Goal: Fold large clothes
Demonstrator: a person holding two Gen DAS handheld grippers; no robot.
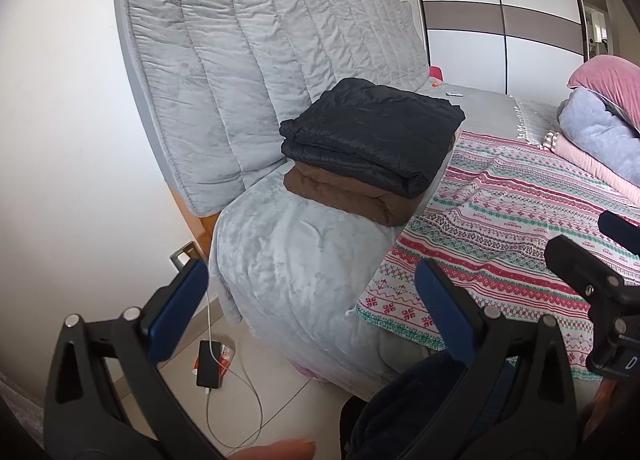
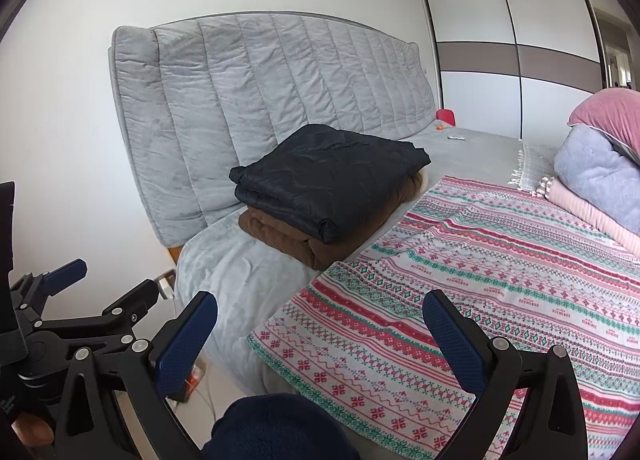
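On grey bed [image 2: 256,276], patterned blanket [image 2: 500,280].

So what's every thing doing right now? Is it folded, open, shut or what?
left gripper: open, empty
right gripper: open, empty
black garment: folded, on top of the stack
brown garment: folded, under the black one
patterned blanket: spread flat on the bed
pink and grey bedding: piled up at the bed's right side
wardrobe doors: shut
charger cable: trailing loose on the floor

grey headboard [image 2: 280,100], wardrobe [image 2: 512,44], power bank [image 1: 209,365]
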